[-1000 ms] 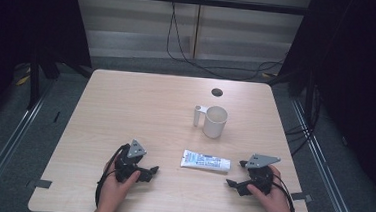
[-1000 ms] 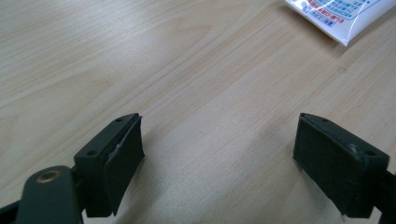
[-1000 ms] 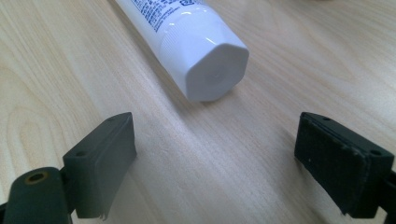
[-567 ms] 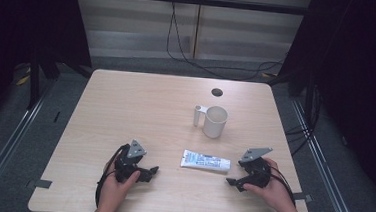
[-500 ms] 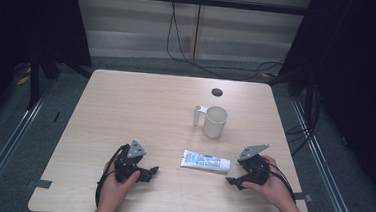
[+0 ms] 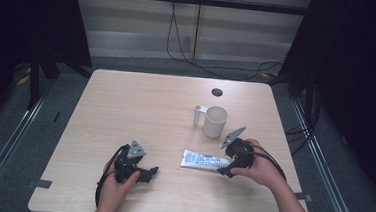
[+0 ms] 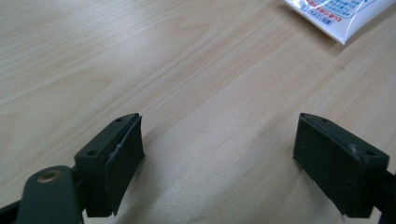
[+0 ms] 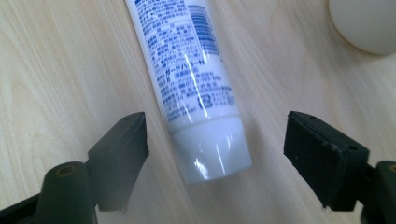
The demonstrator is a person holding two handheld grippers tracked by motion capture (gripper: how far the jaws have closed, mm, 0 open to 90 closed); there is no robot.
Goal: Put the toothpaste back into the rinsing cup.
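Straddling the tube (image 8: 191, 88) cap, right hand-held gripper (image 8: 212, 154) wide open; high view hides this gap

the right gripper (image 6: 226, 165) has moved up and left to the tube's (image 6: 203, 160) cap end, jaws wide apart around the cap.

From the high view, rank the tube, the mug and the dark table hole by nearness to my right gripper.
From the right gripper:
1. Tube, lying flat, its cap end between the open jaws.
2. White mug, just beyond.
3. Dark hole, near the far edge.
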